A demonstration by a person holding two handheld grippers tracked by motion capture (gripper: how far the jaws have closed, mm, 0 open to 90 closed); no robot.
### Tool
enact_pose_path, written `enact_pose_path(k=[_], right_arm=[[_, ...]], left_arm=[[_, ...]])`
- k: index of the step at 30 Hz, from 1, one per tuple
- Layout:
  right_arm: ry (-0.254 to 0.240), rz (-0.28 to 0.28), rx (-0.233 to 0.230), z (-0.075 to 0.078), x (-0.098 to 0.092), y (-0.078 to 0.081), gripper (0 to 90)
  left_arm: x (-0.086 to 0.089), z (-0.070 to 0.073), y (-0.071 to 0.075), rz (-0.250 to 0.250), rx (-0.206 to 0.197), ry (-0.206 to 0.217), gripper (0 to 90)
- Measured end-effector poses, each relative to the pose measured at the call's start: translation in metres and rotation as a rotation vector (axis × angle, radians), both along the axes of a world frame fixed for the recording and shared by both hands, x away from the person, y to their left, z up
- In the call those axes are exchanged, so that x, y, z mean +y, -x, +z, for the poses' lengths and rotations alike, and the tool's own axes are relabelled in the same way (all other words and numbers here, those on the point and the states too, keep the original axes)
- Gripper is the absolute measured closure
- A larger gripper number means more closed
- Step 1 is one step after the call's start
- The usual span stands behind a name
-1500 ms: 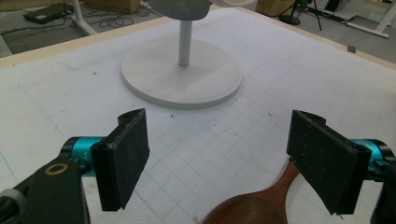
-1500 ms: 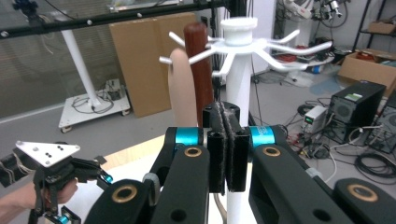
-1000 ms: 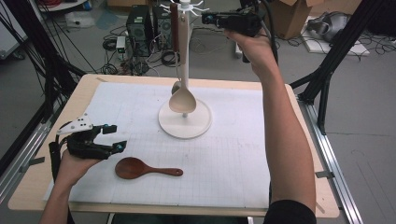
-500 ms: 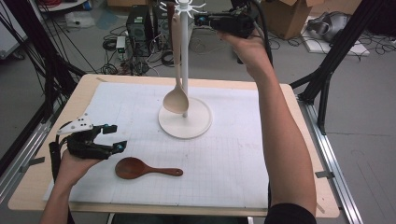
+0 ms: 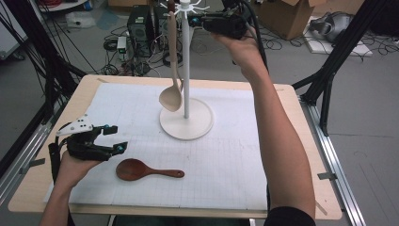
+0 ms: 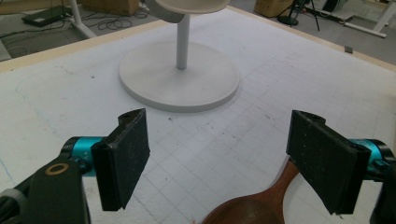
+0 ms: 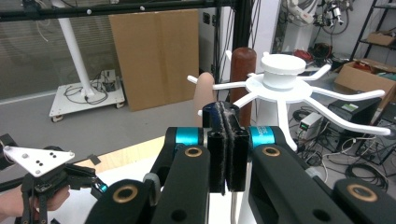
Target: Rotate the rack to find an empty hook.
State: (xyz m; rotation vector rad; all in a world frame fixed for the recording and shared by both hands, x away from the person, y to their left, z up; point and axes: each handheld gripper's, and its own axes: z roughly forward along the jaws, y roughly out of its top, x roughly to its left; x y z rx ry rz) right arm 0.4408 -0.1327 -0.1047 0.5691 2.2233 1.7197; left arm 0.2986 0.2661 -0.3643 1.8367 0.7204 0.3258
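A white peg stand [image 5: 186,123] rises from the middle of the mat. A pale wooden spoon [image 5: 171,89] hangs from its top, bowl down, left of the pole. My right gripper [image 5: 194,20] is held high at the stand's top, jaws pressed together with nothing seen between them. In the right gripper view its shut tips [image 7: 225,111] sit just in front of the pale handle end [image 7: 204,91] and a dark brown handle end [image 7: 244,70]. A dark wooden spoon [image 5: 141,170] lies on the mat. My left gripper [image 5: 117,139] rests open just left of its bowl [image 6: 252,210].
The stand's round base [image 6: 180,77] lies ahead of the left jaws. White pegs [image 7: 345,95] spread from the stand's cap. The gridded white mat [image 5: 235,155] covers most of the wooden table [image 5: 310,188]. Cables, boxes and black frame legs surround the table.
The right gripper has moved left along the stand's top. The hanging pale spoon has swung left, from in front of the pole to its left side. The left gripper has stayed put.
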Motion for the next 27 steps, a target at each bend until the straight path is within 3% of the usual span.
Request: enact_pose_path(k=[22,27], right_arm=[[0.008,0.005,-0.005,-0.004,0.002,0.003,89.6],[0.007,0.017,-0.003,-0.011,-0.001,0.009,76.6]], left_arm=[[0.0,0.0,-0.001,-0.004,0.001,0.003,21.5],[0.001,0.0,0.0,-0.004,-0.001,0.001,21.5]])
